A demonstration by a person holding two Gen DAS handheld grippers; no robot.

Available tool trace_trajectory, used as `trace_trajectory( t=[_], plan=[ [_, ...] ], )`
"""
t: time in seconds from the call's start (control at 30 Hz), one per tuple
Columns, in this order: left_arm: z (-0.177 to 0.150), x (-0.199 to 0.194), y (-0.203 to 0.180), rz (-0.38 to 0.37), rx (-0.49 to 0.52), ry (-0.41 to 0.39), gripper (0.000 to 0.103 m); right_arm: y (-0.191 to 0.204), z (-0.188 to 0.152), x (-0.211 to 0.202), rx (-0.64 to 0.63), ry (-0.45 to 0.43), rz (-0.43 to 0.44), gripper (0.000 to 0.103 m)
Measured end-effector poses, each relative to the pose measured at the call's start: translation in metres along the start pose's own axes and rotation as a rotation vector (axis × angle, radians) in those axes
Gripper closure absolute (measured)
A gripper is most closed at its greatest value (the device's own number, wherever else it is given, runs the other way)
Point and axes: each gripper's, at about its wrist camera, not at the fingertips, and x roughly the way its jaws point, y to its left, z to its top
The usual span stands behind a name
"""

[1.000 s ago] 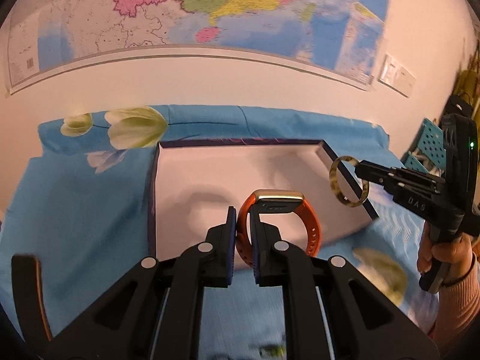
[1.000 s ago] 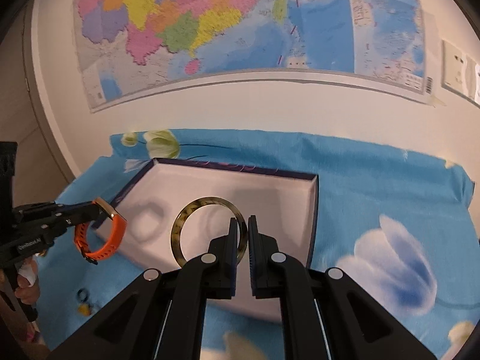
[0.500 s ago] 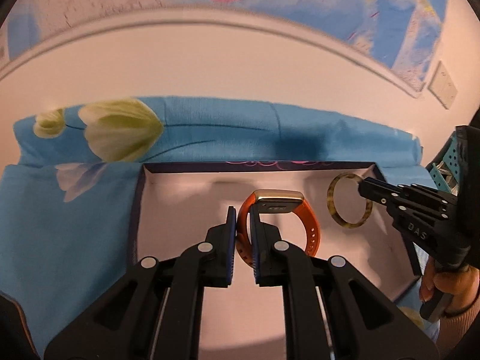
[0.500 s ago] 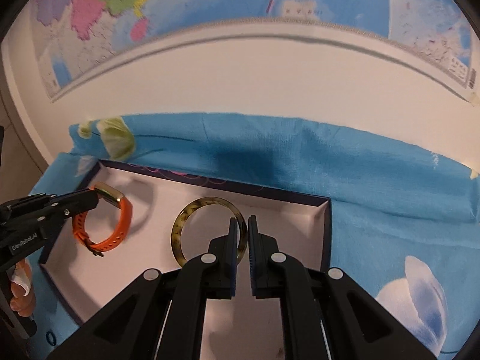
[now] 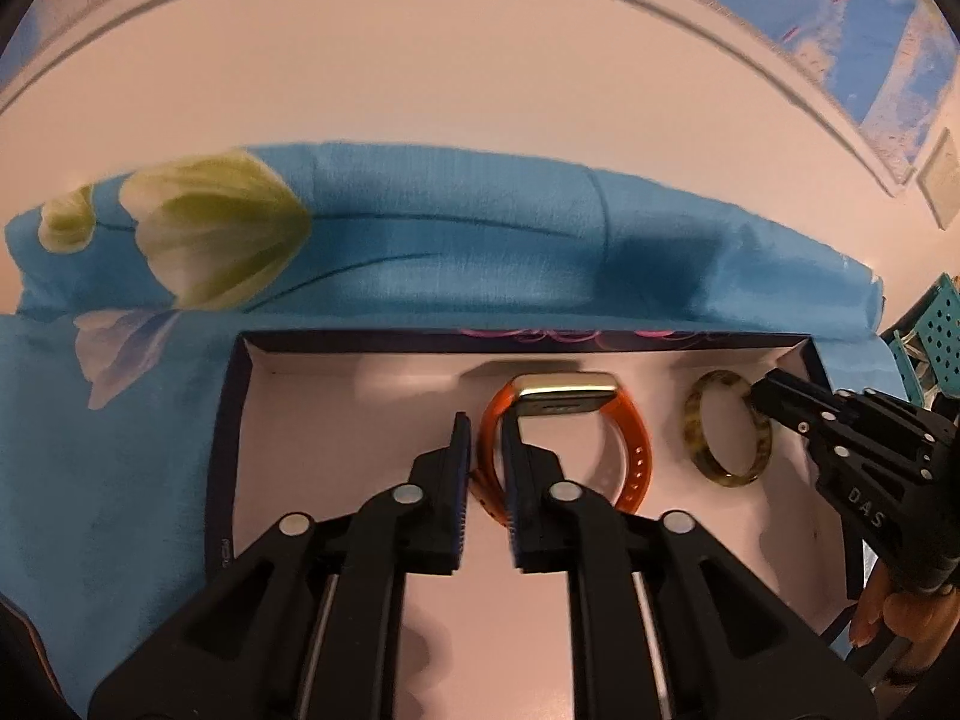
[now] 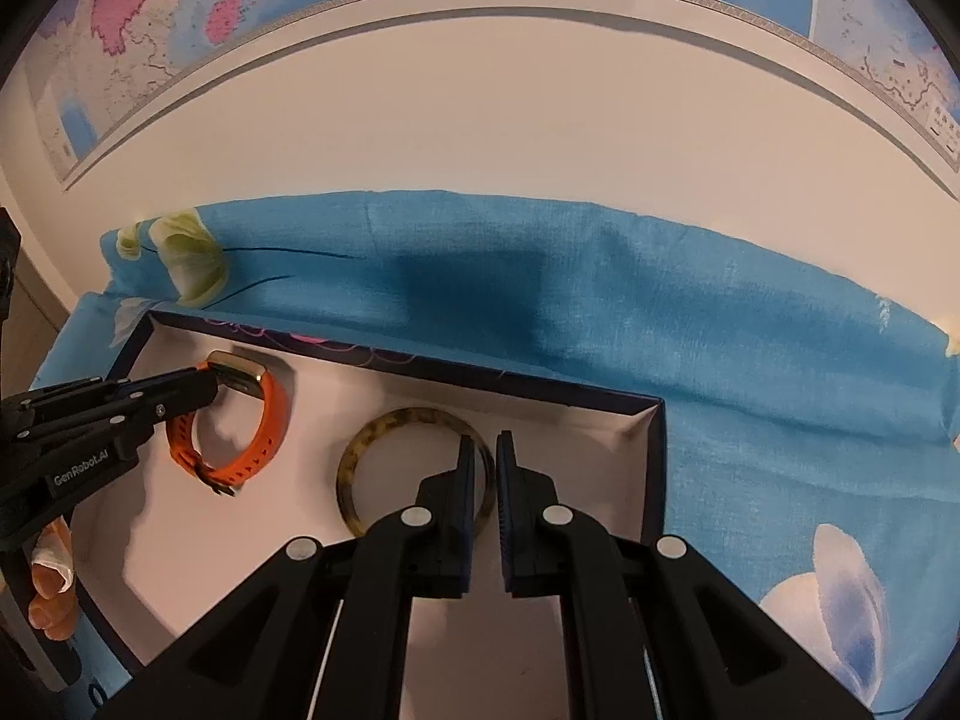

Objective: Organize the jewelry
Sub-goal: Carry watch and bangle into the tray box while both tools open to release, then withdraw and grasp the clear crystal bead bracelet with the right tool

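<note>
**Both pieces low in the box, jaws letting go**

Left gripper (image 5: 483,468): jaws opening, orange-strapped gold-faced watch (image 5: 564,444) between them, mid shallow white-lined dark-rimmed box (image 5: 225,450), loop upright. Right gripper (image 6: 483,480): opening around mottled tortoiseshell bangle (image 6: 414,474), nearer the right wall.

Both cameras ride on hand-held grippers and look forward and steeply down along their own fingers, close above a shallow box (image 5: 223,468) lying on a blue flowered cloth (image 5: 120,480) against a wall with a map (image 6: 180,36). The left wrist view sits over the box's left half, facing its far wall, with the right gripper (image 5: 757,401) entering from the right edge. The right wrist view hangs over the right half, near the far right corner, with the left gripper (image 6: 210,387) entering from the left. They share the box floor, its far wall, the cloth's far edge and the wall
</note>
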Motion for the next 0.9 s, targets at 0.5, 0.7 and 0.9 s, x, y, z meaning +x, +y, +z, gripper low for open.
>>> trace_trajectory(
  t=[0.5,0.7,0.9],
  plan=[
    [-0.079,-0.116,0.011,-0.025,0.158,-0.318,0.050,-0.010,-0.073,-0.105,0.003,-0.213,0.133,0.057],
    [-0.138,-0.157,0.020,-0.058,0.212,-0.364,0.043,0.011,-0.136,-0.145,-0.088,-0.233,0.205,0.053],
    [-0.188,-0.171,0.022,-0.084,0.215,-0.357,0.042,0.032,-0.200,-0.166,-0.134,-0.180,0.251,0.058]
  ],
)
